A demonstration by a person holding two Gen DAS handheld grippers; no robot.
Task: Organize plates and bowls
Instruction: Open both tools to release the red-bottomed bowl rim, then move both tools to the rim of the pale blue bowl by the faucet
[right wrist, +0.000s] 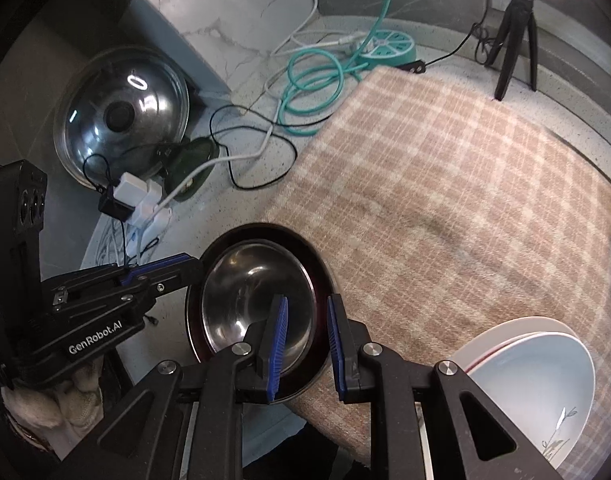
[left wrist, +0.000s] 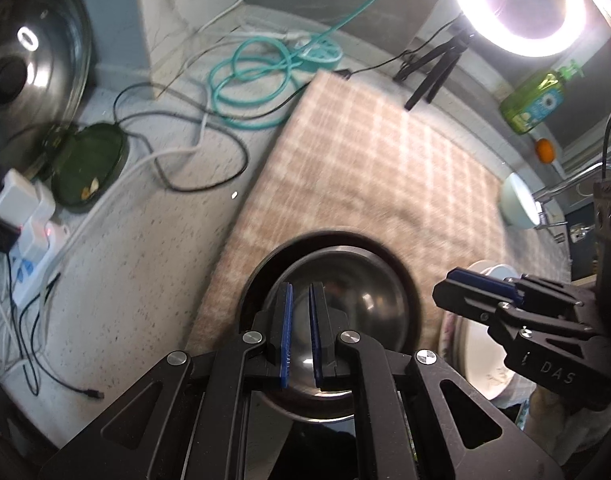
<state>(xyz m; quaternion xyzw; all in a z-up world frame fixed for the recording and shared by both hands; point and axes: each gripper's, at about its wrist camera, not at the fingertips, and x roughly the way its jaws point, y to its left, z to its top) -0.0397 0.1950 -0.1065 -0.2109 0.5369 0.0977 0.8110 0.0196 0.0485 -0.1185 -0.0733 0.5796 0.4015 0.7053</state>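
Observation:
A steel bowl [left wrist: 357, 292] [right wrist: 241, 288] sits inside a dark plate [left wrist: 265, 268] [right wrist: 261, 232] at the near left corner of a checked mat [left wrist: 365, 160] [right wrist: 445, 180]. My left gripper [left wrist: 301, 292] [right wrist: 191, 264] hangs over the bowl's left side, its blue pads nearly together with nothing seen between them. My right gripper [right wrist: 307, 304] [left wrist: 445, 286] is open, and the right rim of bowl and plate runs through the gap without either pad pressing on it. A stack of white and pale blue bowls [right wrist: 537, 376] [left wrist: 481, 344] stands to the right.
A steel pot lid [right wrist: 121, 120], a green dish [left wrist: 89, 168], a power strip [right wrist: 145, 204] and loose cables, one of them teal [right wrist: 309, 80], crowd the counter to the left. At the back stand a ring light [left wrist: 525, 8] on a tripod [right wrist: 513, 32] and a green bottle [left wrist: 533, 100]. Another pale bowl [left wrist: 517, 200] lies at the mat's right edge.

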